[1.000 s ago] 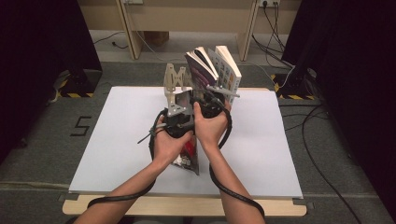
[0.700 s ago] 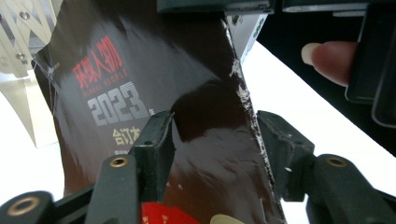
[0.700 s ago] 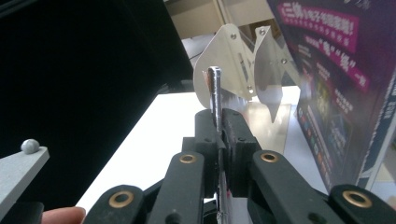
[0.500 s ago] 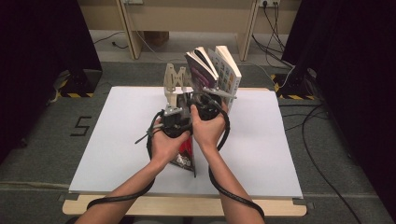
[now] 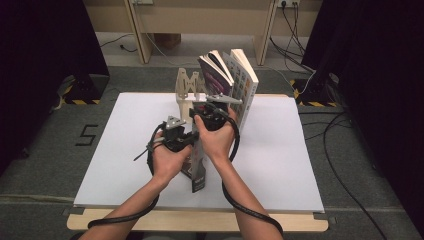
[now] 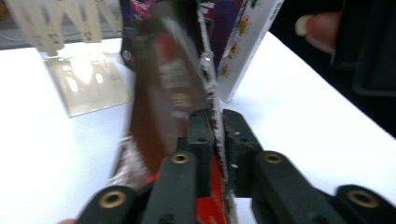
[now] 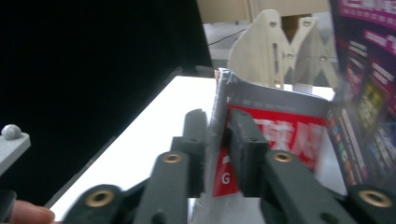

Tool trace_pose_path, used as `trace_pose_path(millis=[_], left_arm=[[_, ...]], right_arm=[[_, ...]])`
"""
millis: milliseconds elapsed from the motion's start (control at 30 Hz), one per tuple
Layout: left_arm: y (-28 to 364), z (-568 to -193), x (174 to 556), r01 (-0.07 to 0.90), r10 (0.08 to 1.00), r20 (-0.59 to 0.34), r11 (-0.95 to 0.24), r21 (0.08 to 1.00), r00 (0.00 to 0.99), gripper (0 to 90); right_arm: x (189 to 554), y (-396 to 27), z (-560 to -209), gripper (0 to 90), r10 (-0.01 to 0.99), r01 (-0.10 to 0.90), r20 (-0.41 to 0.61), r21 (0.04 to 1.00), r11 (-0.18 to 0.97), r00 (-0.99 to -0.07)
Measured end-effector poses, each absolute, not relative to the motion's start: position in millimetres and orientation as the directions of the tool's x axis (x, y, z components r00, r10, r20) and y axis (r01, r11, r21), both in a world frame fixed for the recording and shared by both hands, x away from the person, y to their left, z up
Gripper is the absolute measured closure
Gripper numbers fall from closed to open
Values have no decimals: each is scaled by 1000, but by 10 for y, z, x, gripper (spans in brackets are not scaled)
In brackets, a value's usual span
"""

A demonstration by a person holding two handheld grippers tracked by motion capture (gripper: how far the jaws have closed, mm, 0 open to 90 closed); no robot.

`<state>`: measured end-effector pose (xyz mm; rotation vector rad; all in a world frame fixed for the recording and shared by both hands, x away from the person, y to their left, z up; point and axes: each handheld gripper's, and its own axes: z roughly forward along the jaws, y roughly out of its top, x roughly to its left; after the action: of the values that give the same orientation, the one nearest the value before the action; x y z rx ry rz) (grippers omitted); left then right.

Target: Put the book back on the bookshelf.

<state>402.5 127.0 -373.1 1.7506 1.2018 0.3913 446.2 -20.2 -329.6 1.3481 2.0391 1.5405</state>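
While both tongs meet on the red book [image 5: 198, 165], it stands on the tabletop [image 5: 115, 150].
Left tongs [image 6: 215, 135] have just clamped it; right tongs [image 7: 218, 140] have just loosened around its edge. Shelving in the rack [image 5: 186, 86] remains.

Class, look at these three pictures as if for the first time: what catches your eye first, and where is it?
First, the red and brown book stood on edge at the middle of the white table, with the left gripper clamped on its edge and the right gripper straddling its cover, jaws just opening. Behind it, two more books lean in a pale wooden stand.
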Motion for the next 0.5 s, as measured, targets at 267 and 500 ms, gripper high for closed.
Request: trace_pose_path(millis=[267,500], left_arm=[[1397,-3724,4003,535,831,-274,-34,844,485,860],[1520,-3727,3983,530,811,-303,-10,848,500,863]], right_arm=[[4374,-444,-3206,604,737,483,326,876,0,-592],[4267,-908,-3273,595,780,498,324,867,-18,-536]])
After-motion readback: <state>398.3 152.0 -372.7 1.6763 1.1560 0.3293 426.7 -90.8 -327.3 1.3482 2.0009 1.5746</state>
